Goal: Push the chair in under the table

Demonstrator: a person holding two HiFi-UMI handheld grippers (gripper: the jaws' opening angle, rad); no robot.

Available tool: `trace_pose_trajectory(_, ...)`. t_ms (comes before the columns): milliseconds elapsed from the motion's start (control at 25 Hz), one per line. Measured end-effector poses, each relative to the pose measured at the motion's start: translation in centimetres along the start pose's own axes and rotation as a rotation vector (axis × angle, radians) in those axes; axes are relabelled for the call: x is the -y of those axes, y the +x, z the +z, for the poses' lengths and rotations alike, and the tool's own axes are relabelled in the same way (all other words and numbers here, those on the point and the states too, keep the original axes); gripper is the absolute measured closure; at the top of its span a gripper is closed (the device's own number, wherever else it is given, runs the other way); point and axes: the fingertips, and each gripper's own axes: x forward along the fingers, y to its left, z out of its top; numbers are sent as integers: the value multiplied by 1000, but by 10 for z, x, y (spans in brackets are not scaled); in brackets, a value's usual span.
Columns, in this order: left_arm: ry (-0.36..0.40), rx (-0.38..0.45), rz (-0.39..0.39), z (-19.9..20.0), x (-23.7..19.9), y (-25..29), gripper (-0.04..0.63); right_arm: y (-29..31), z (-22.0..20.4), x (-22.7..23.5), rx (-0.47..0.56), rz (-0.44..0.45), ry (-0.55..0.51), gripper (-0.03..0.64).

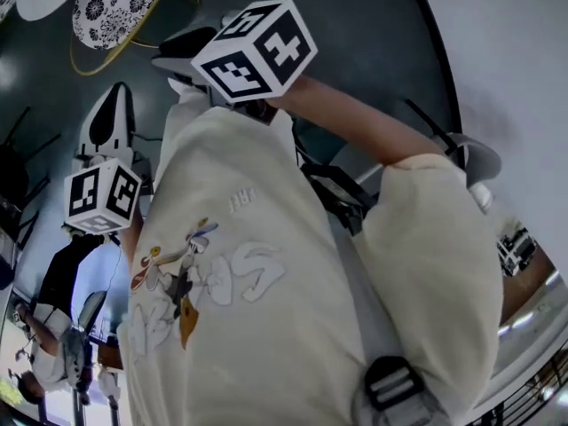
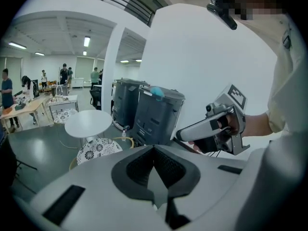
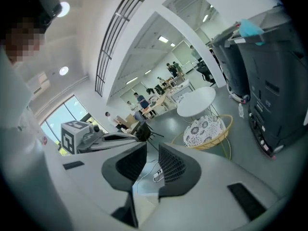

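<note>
Left gripper view looks past the left gripper (image 2: 155, 149), whose dark pads meet tip to tip with nothing caught in them. It is held up in the air above the grey floor (image 2: 43, 148). Ahead stands the round white table (image 2: 88, 123). The chair (image 2: 98, 149), with a flower-patterned seat and a golden hoop frame, sits right against the table's near edge, most of its seat showing clear of the tabletop. Behind them, two dark grey units (image 2: 156, 112) stand on the floor along the foot of the white wall (image 2: 202, 57). The right gripper (image 3: 151, 154) is spread, with only floor visible through the gap. In the head view the person's cream printed shirt (image 1: 266, 282) fills the middle, with both marker cubes in front of it. People (image 2: 6, 93) stand around desks far back in the room.
</note>
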Motion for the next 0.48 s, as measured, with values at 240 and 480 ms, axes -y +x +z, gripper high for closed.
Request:
trace_pose_trajectory(240,-8,67,8,4,18,-11,586,-12,-2,-18,112,-83,-226,566)
trace_pose_trajectory(480,25,78,-29,0,48,-11,586,-26,-12,-32,157,-112,-310,580)
